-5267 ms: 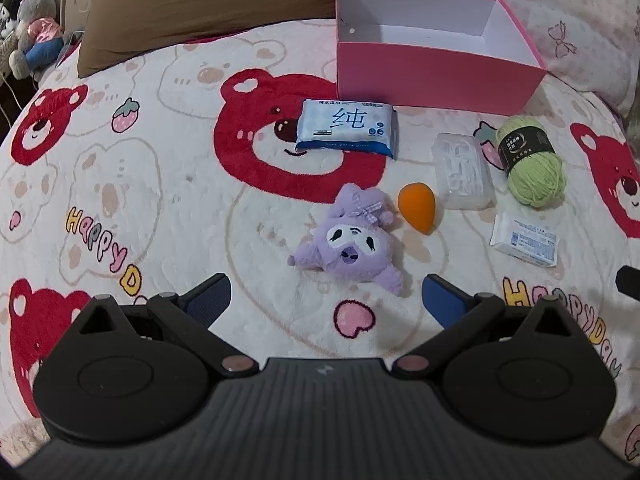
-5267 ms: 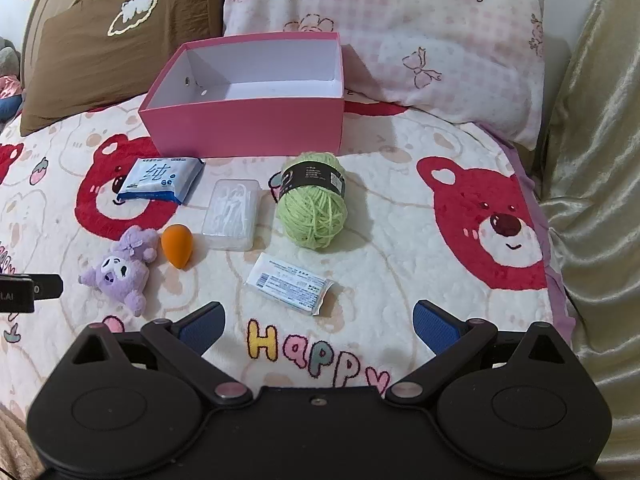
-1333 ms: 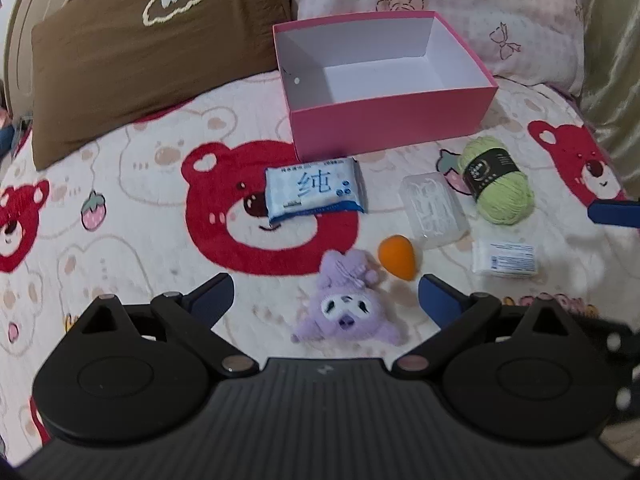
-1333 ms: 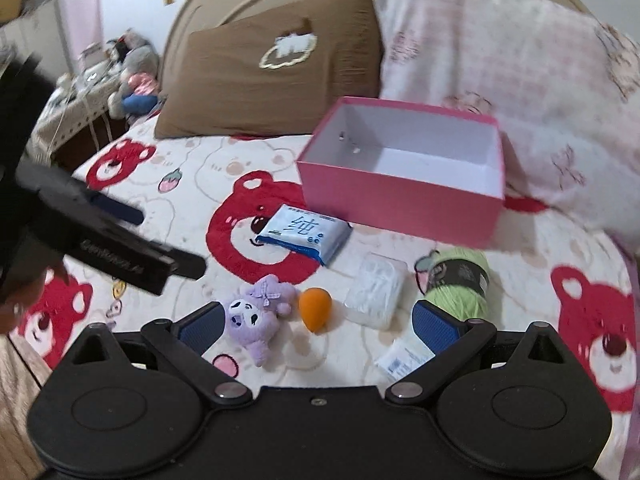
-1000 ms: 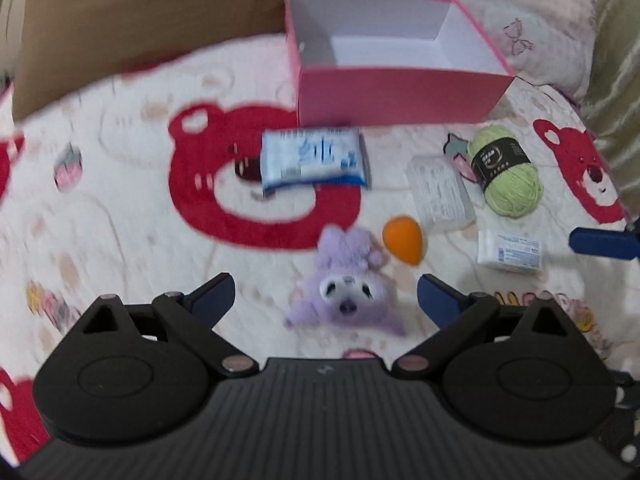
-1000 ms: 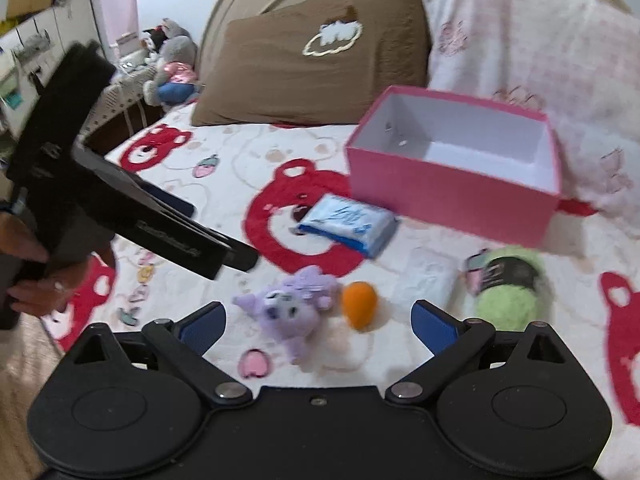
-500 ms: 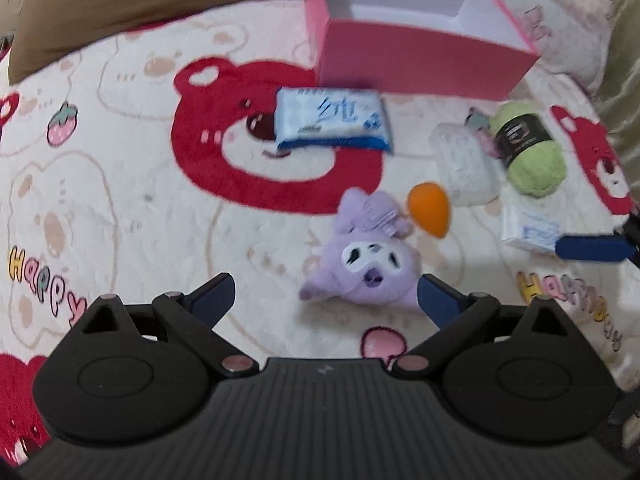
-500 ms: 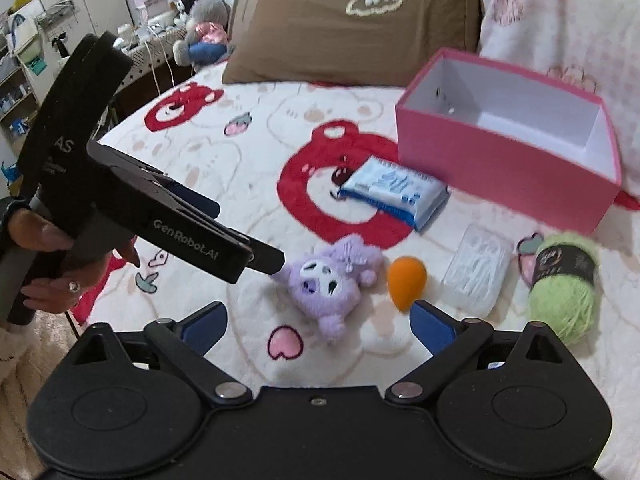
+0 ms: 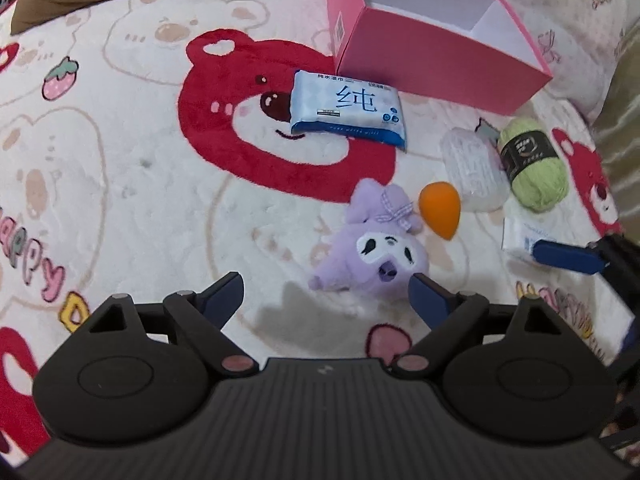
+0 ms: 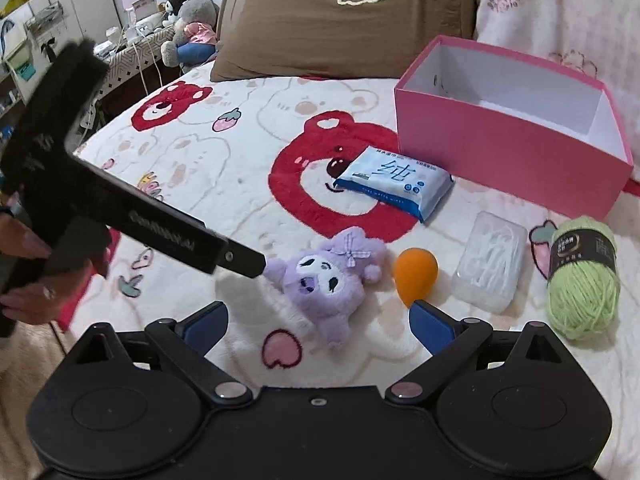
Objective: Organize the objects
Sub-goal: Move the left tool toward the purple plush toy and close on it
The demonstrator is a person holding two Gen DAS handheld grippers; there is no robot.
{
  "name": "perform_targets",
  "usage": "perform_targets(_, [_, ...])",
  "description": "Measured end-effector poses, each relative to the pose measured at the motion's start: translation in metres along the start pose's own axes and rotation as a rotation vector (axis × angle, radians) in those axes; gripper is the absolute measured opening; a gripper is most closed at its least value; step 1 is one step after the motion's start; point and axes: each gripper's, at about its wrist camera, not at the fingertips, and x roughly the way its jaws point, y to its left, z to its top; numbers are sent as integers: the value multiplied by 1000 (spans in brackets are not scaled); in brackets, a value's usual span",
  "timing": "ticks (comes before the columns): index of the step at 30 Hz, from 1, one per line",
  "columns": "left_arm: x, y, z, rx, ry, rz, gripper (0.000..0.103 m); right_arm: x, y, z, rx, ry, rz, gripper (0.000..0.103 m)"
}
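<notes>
Plush first, from the left wrist view: we see the purple plush toy (image 9: 374,250) lying face up on the bear-print blanket (image 9: 120,184) of the bed, just ahead of our left tool (image 9: 326,290). Its jaws stand apart with nothing between them, though they have just been closing a little; the right-hand finger sits against the toy's lower edge, and we cannot tell whether it touches. Just beside the toy lies the orange sponge (image 9: 440,210), then the clear plastic case (image 9: 474,170) and the green yarn ball (image 9: 534,168). The blue wipes pack (image 9: 346,108) lies nearer the open pink box (image 9: 432,40), which is empty. A small white packet (image 9: 520,236) is partly hidden by the right tool's blue finger at the edge.

From the right wrist view, our right tool (image 10: 320,322) is also spread wide and empty, pointing at the same toy. The left tool reaches in from the left, held by a hand (image 10: 28,280), its tip at the toy's ear.

We judge the toy light, soft and squashy, not slippery or fragile. We would take it across the round head or body, where the stuffing gives the pads bulk to bite; the thin ears and limbs would likely slip or flop.
</notes>
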Motion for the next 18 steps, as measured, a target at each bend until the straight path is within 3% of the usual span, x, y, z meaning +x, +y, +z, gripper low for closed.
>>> perform_targets(3, [6,1,-3,-6,-12,-11,89,7,-1,-3,31,-19,-24,99])
perform_targets(8, [16,5,-6,-10,-60,-37,89,16,6,0,18,7,14,99])
perform_targets(13, [17,-5,-7,59,-133,-44,89,35,11,-3,7,44,37,98])
perform_targets(18, [24,-8,-10,63,-147,-74,86,50,1,-11,79,14,47,98])
